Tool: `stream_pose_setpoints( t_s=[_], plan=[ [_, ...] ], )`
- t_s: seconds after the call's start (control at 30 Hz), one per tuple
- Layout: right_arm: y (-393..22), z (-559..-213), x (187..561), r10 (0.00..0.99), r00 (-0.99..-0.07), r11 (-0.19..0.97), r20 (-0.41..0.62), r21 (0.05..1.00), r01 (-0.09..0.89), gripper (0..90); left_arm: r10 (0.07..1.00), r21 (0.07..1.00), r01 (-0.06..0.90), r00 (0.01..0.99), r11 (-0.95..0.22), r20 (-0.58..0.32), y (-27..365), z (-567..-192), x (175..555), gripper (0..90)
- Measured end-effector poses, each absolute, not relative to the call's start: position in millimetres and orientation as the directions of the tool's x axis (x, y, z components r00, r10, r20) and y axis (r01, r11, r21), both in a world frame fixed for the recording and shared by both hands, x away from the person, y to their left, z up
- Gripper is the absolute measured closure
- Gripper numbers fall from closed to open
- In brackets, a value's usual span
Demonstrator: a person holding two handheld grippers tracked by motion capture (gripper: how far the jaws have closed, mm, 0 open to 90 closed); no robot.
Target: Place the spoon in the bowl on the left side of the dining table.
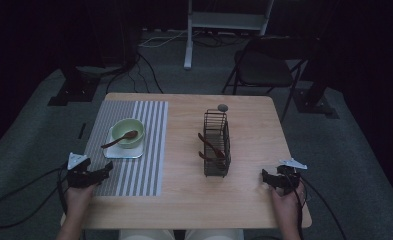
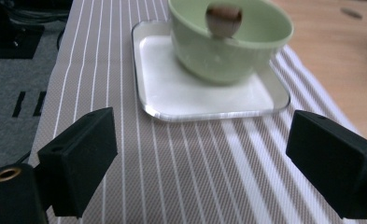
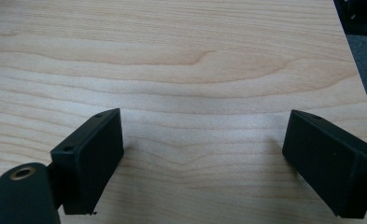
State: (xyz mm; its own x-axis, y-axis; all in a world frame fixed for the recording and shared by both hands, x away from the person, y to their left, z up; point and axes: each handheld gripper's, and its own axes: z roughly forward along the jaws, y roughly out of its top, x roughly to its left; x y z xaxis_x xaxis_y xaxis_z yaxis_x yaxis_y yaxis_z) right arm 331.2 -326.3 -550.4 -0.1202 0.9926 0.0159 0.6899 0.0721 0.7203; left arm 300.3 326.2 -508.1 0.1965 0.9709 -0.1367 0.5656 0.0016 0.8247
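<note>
A pale green bowl [image 1: 128,132] stands on a small white tray [image 1: 115,151] on the striped placemat [image 1: 149,150]; a brown spoon [image 1: 119,140] leans in it, handle out to the front left. My left gripper [image 1: 106,172] rests open at the mat's near left corner, short of the tray. In the left gripper view the bowl [image 2: 228,44] and tray [image 2: 172,88] lie ahead of my open left gripper [image 2: 204,158]. A black wire rack [image 1: 216,144] at mid table holds brown utensils [image 1: 209,145]. My right gripper [image 1: 265,176] sits open near the right front; the right gripper [image 3: 202,158] hovers over bare wood.
A small grey pebble-like object [image 1: 223,107] lies behind the rack. The wooden table [image 1: 194,200] has open room in front of the rack. Beyond the table stand a black folding chair [image 1: 264,67] and a white stand [image 1: 188,35]; cables trail on the floor.
</note>
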Motion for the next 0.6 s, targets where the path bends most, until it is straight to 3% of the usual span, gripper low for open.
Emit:
stream_pose_setpoints(
  t_s=[0.1,0.6],
  plan=[
    [-326.3,-550.4,331.2,0.993,-0.120,0.072,0.016,0.720,0.690,11.8,0.969,0.816,0.578,0.201,-0.001,-0.141,328.2,-512.0,295.5,2.5],
    [-326.3,-550.5,331.2,0.993,-0.120,0.072,0.016,0.720,0.690,11.8,0.971,0.844,0.536,0.218,-0.037,-0.096,327.9,-522.8,255.8,2.6]
  ],
)
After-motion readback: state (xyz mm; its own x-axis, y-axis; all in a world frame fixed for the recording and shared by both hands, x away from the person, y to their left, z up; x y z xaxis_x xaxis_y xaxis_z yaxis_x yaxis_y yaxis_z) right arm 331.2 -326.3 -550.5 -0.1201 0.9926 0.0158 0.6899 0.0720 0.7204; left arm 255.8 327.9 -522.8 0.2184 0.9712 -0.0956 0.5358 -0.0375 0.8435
